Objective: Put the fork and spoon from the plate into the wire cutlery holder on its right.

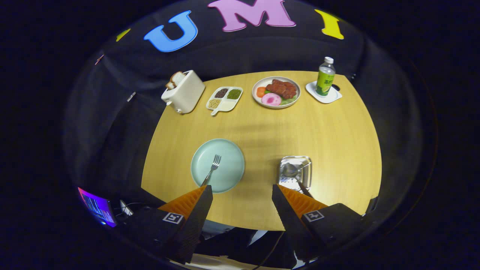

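Tool (242, 195) wide open, empty. Spoon (290, 170) seemingly in holder (296, 174). Fork (212, 168) ahead-left on plate (217, 165): pinch handle squarely.

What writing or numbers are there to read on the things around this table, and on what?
None can be read.
On the bottle label: print too small and blurred.
On the screen left of the gripper: blurred, unreadable.
On the gripper's square markers: patterns, not words.
The gripper's fingers stand open, holding nothing.
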Tool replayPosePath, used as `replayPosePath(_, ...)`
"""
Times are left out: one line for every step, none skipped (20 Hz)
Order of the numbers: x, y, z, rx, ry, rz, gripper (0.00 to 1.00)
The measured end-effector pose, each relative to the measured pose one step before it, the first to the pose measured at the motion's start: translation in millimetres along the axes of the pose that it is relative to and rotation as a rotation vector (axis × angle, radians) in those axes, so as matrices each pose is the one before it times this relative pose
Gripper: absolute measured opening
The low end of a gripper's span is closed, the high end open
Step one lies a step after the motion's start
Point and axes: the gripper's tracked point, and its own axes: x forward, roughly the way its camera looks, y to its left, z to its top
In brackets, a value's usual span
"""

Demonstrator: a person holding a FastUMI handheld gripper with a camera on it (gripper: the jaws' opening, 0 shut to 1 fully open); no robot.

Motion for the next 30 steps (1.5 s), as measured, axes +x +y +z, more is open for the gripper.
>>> replayPosePath(13.87,14.09,-8.68,-0.01135,0.02759,0.01224,0.99)
replayPosePath(13.62,15.21,-7.65,-0.00225,0.02222,0.01561,0.99)
replayPosePath(15.36,11.43,-7.53,0.01068,0.02596,0.00291,0.99)
replayPosePath(16.64,11.87,-8.91,0.02197,0.03483,0.00414,0.99)
replayPosePath(18.2,15.64,-4.46,0.02065,0.02509,0.01449,0.99)
replayPosePath(14.57,9.16,-2.75,0.00979,0.01746,0.00486,0.99)
replayPosePath(14.54,5.15,-0.15,0.00667,0.01227,-0.00265,0.99)
replayPosePath(17.18,3.21,0.96,0.00797,0.00683,-0.01499,0.99)
replayPosePath(14.54,1.04,-0.14,0.01163,0.00647,-0.01836,0.99)
replayPosePath(15.05,0.75,1.28,0.01741,0.00654,-0.01253,0.99)
replayPosePath(13.75,-1.46,0.34,0.02133,0.00531,-0.01818,0.99)
replayPosePath(11.15,-2.47,0.02,0.02562,0.00636,-0.01929,0.99)
replayPosePath(9.28,-1.99,0.69,0.0233,0.00651,-0.01781,1.0)
replayPosePath(8.05,-3.55,1.29,0.01005,0.00657,-0.02197,0.99)
replayPosePath(5.79,-2.0,0.97,0.00508,0.00722,-0.01905,0.99)
replayPosePath(4.31,-1.07,1.39,0.00224,0.00296,-0.01362,1.0)
replayPosePath(3.24,1.29,1.99,0.00143,0.00068,-0.00524,1.0)
replayPosePath(3.75,1.79,0.59,-0.00345,0.0037,-0.00707,0.99)
replayPosePath(5.11,0.04,-0.65,-0.00747,0.01008,-0.00989,0.99)
replayPosePath(3.99,1.68,-1.48,-0.00716,0.01084,-0.00787,0.99)
replayPosePath(3.36,1.6,-1.64,-0.00617,0.00802,-0.00667,0.99)
replayPosePath(2.8,2.43,-3.17,-0.0046,0.00735,-0.00665,0.98)
replayPosePath(1.67,1.64,-1.54,-0.00211,0.00692,-0.00288,0.96)
replayPosePath(2.67,0.47,-0.58,-0.00204,0.00339,-0.00614,0.9)
replayPosePath(2.6,-2.22,1.87,-0.00662,0.00559,-0.0148,0.87)
replayPosePath(0.05,-1.58,2.49,-0.00252,-0.0071,-0.00944,0.83)
replayPosePath(1.48,1.37,1.34,-0.00477,-0.00381,0.00322,0.8)
replayPosePath(0.31,-5.49,-0.45,-0.00835,0.00414,-0.01827,0.71)
replayPosePath(0.45,-0.5,0.69,0.00076,0.00097,-0.00127,0.65)
replayPosePath(-2.55,-2.13,-0.47,-0.0057,0.00541,-0.00308,0.53)
